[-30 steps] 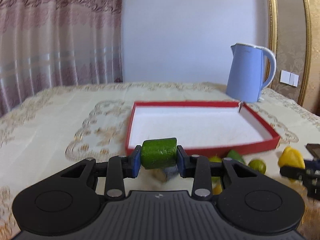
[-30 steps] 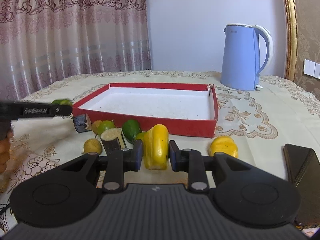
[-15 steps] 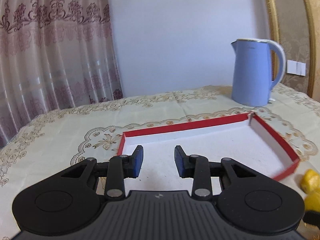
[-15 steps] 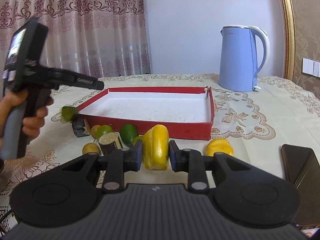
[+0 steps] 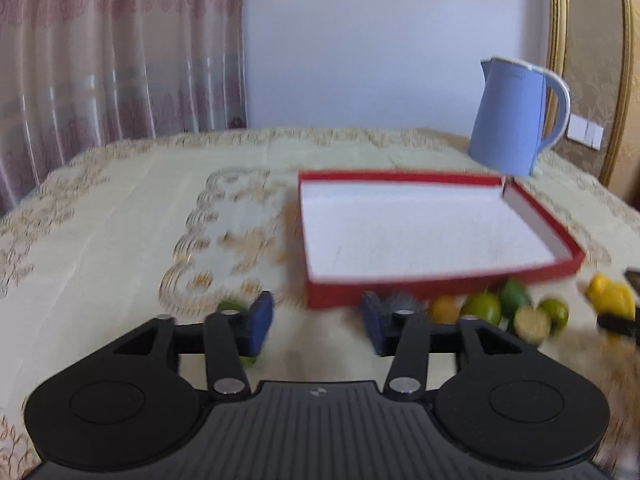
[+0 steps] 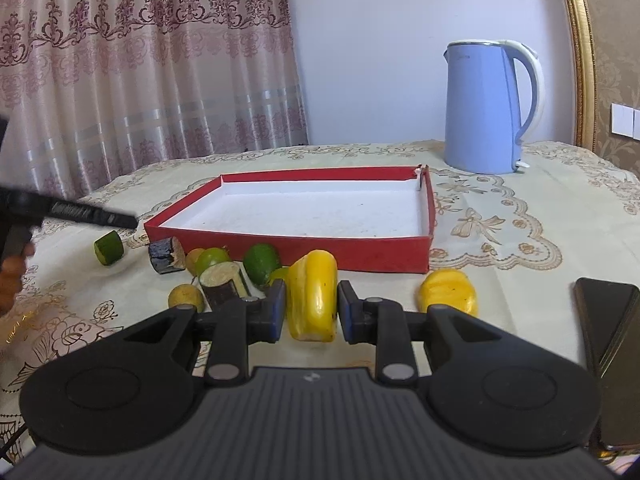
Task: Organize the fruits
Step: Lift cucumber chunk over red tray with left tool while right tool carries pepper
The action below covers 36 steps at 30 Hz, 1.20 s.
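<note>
A red tray (image 5: 440, 286) (image 6: 292, 246) with a white floor lies on the table, nothing in it. My left gripper (image 5: 316, 326) is open and empty, low in front of the tray's near left corner; it also shows in the right wrist view (image 6: 80, 212). A green cylinder piece (image 6: 108, 248) lies on the cloth left of the tray, partly hidden behind my left finger (image 5: 230, 306). My right gripper (image 6: 312, 312) is shut on a yellow fruit (image 6: 314, 296). Limes (image 6: 260, 262), a small yellow fruit (image 6: 186, 298) and dark cut pieces (image 6: 164, 258) lie along the tray's front wall.
A blue kettle (image 6: 488, 108) (image 5: 516, 116) stands behind the tray to the right. Another yellow fruit (image 6: 448, 292) and a black phone (image 6: 608, 328) lie at the right. Curtains hang behind the table; bare cloth lies to the left.
My left gripper let go of the green cylinder piece, which now lies on the cloth left of the tray, and has opened wider and dropped low. My right gripper stays shut on the yellow fruit.
</note>
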Available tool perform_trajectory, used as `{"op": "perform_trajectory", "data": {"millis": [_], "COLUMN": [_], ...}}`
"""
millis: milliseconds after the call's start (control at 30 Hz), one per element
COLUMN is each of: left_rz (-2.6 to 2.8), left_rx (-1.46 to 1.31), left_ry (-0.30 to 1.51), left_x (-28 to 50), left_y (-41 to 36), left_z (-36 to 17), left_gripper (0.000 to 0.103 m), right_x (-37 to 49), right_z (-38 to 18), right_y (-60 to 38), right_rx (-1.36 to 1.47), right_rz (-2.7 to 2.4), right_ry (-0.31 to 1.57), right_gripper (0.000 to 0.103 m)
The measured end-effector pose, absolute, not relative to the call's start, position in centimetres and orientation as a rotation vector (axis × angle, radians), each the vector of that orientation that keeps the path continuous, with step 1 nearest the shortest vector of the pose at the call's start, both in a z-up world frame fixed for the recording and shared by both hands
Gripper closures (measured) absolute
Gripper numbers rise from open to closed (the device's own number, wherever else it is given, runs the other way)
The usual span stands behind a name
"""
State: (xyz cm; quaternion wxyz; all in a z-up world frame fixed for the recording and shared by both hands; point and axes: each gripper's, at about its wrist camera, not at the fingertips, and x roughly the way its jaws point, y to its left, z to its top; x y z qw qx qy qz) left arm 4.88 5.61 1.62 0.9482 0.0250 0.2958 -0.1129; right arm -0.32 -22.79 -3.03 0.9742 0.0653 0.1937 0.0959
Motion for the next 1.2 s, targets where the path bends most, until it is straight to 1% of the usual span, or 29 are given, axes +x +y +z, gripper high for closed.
{"op": "perform_trajectory", "data": {"millis": [33,133,367,400,433,467,500,667,900,1067,1200], "left_rz": [-0.228,-0.216,-0.169,-0.162,-0.144,-0.122,-0.125,-0.123,-0.183,-0.254,-0.273], "left_rx": [0.066,0.108,0.217,0.224,0.225,0.220,0.189,0.128,0.118,0.129,0.144], "left_ry": [0.603,0.582,0.577,0.592,0.616,0.650,0.657,0.654,0.541,0.534,0.582], "left_x": [4.5,3.6,5.2,5.8,6.4,7.0,7.1,6.3,5.5,8.9,13.5], "left_y": [6.0,6.9,6.9,6.7,6.6,6.5,6.7,7.3,5.8,2.0,-1.9], "left_z": [1.3,0.7,0.0,-0.3,-0.7,-1.1,-1.3,-0.8,3.0,4.7,4.2], "left_gripper": [0.044,0.040,0.040,0.041,0.058,0.070,0.073,0.073,0.073,0.073,0.073], "right_x": [-0.3,-0.3,-0.1,-0.2,-0.2,-0.2,-0.2,-0.4,-0.3,-0.4,-0.6], "right_z": [-3.0,-3.1,-3.2,-3.2,-3.1,-3.1,-3.1,-2.9,-2.7,-2.4,-2.2], "right_y": [-22.8,-22.8,-22.5,-22.4,-22.5,-22.4,-22.5,-22.6,-22.3,-22.2,-22.4], "right_rx": [0.132,0.132,0.135,0.135,0.134,0.134,0.135,0.136,0.138,0.135,0.133], "right_rz": [0.194,0.190,0.194,0.193,0.191,0.190,0.188,0.183,0.197,0.194,0.185], "right_ry": [0.391,0.394,0.403,0.403,0.402,0.400,0.399,0.395,0.389,0.382,0.377], "right_gripper": [0.077,0.077,0.077,0.077,0.077,0.077,0.077,0.077,0.077,0.077,0.077]}}
